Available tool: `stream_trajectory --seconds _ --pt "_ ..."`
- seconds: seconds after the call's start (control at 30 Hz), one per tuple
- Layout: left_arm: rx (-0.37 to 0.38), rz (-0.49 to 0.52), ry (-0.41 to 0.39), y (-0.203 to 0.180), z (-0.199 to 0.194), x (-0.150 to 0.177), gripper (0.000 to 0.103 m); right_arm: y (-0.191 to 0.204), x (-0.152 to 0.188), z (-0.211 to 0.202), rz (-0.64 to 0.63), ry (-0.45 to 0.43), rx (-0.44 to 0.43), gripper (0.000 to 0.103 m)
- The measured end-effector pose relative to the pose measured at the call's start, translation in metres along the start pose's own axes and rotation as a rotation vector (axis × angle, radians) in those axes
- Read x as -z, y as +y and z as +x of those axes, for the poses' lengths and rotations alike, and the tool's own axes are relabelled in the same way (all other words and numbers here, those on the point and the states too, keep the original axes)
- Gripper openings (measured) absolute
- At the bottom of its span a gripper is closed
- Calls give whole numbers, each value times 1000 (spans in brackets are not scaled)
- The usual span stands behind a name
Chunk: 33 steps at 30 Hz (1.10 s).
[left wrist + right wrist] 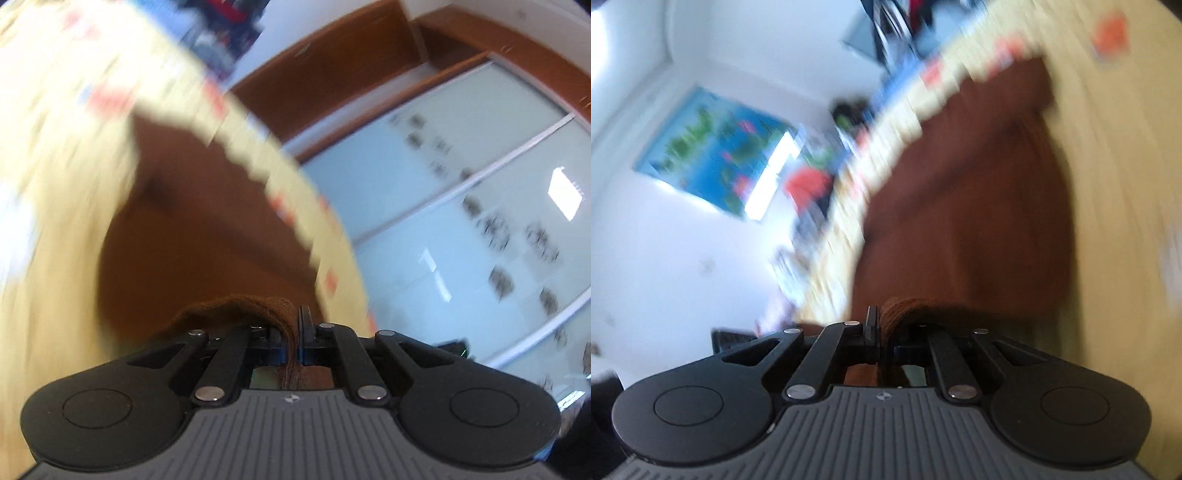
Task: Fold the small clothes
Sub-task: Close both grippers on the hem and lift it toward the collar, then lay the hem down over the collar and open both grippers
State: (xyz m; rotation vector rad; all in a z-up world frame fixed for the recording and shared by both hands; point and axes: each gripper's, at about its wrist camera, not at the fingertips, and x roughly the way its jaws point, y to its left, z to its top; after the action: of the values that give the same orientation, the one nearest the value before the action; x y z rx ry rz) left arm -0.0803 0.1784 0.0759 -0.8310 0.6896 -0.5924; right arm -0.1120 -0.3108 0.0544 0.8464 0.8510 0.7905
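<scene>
Left wrist view: brown knit garment (207,236) spread on a pale yellow patterned cloth (48,206), one edge bunched and pinched in the closed left gripper (295,332). Right gripper (882,332) likewise clamped shut on another brown edge. Heavy blur; probably a tablecloth. Frosted glass doors (461,206) behind; blue poster (713,155) on white wall.

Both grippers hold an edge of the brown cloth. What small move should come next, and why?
Probably carry the pinched edge forward over the rest of the brown cloth. The left gripper and right gripper are each shut on it, and it stretches ahead across the yellow cover.
</scene>
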Motion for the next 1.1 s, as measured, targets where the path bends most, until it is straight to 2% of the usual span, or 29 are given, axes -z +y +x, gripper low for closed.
stream_trajectory --seconds 0.07,0.13,0.23,0.3,0.37,0.4,0.43,0.47,0.5,0.53,0.6,0.67,0.73,0.87,0.9,0.97,1.03,1.1 --pt "5 16 -71 0 23 -41 5 -6 -40 9 16 -95 -30 14" --pt "2 11 -105 8 57 -81 5 -22 -82 23 54 -161 -41 14" --pt "-73 -14 -113 30 119 -134 5 -59 -143 52 135 -223 -10 14" --pt "-169 -19 -100 47 157 -162 5 -87 -177 74 206 -243 23 14" --pt "-262 -56 -106 64 185 -180 7 -112 -202 101 257 -247 54 22" --pt "-305 -82 -99 71 192 -187 15 -121 -210 113 278 -274 78 31" --pt "-346 -128 -94 77 194 -191 26 -132 -218 118 304 -305 107 63" --pt "-359 -176 -113 83 188 -192 32 -137 -223 122 329 -329 135 83" --pt "-337 -193 -160 85 176 -189 50 -138 -225 123 348 -364 143 85" --pt "-321 -188 -217 87 159 -184 80 -136 -222 119 344 -407 112 85" --pt "-374 -165 -319 80 128 -167 103 -124 -215 109 278 -442 64 87" --pt "-386 -136 -355 76 99 -145 103 -110 -201 98 198 -413 92 93" --pt "-419 -148 -325 73 78 -120 103 -98 -181 87 138 -366 136 95" --pt "-427 -250 -284 79 46 -54 103 -79 -122 56 49 -299 279 98" --pt "-422 -289 -285 82 42 -38 103 -79 -107 51 40 -302 325 98" --pt "-396 -296 -331 79 35 -10 103 -81 -79 39 64 -308 394 99" --pt "-373 -329 -357 75 35 2 103 -82 -59 35 104 -316 374 99" --pt "-322 -347 -350 75 45 1 103 -78 -48 40 119 -299 349 99"
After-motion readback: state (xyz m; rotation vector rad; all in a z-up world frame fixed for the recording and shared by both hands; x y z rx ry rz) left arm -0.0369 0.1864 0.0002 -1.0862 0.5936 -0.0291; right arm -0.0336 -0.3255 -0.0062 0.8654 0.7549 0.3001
